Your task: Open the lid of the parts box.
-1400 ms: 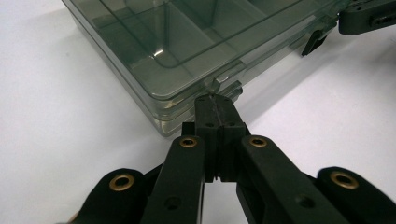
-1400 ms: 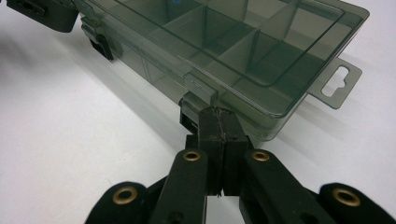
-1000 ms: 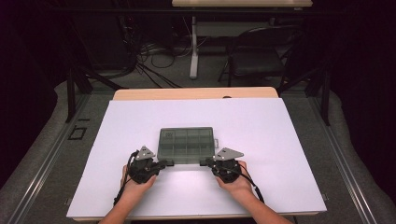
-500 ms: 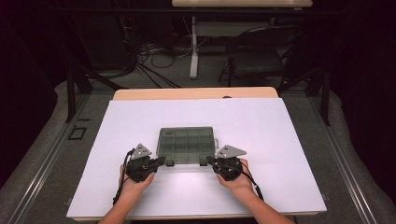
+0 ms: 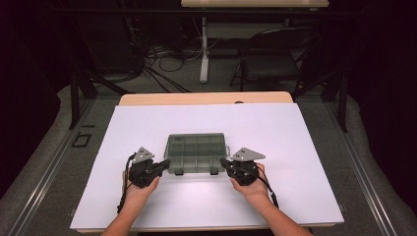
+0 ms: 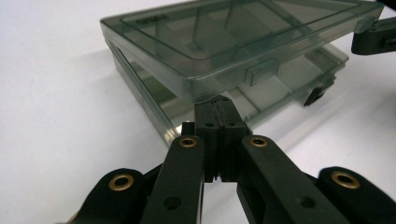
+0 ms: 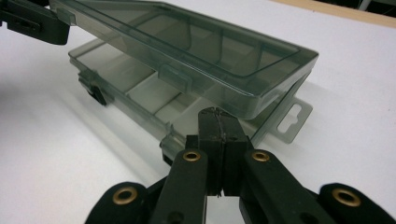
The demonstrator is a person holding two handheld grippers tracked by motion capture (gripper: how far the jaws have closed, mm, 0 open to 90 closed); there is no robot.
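Smoky translucent plastic forms the compartment box we work on, lying near the middle of the white desk, slightly toward its near edge. Our left gripper, clenched with nothing between its jaws, noses under the lid's near-left corner; our right gripper, equally clenched, sits under the near-right corner. That lid stands slightly raised above the base.

The smoky compartment box sat mid-sheet on the white table cover, its lid propped ajar, blocking the middle. The closed left gripper and right gripper crowded its two near corners. Wide bare cover lay open behind, beside and nearer the person.
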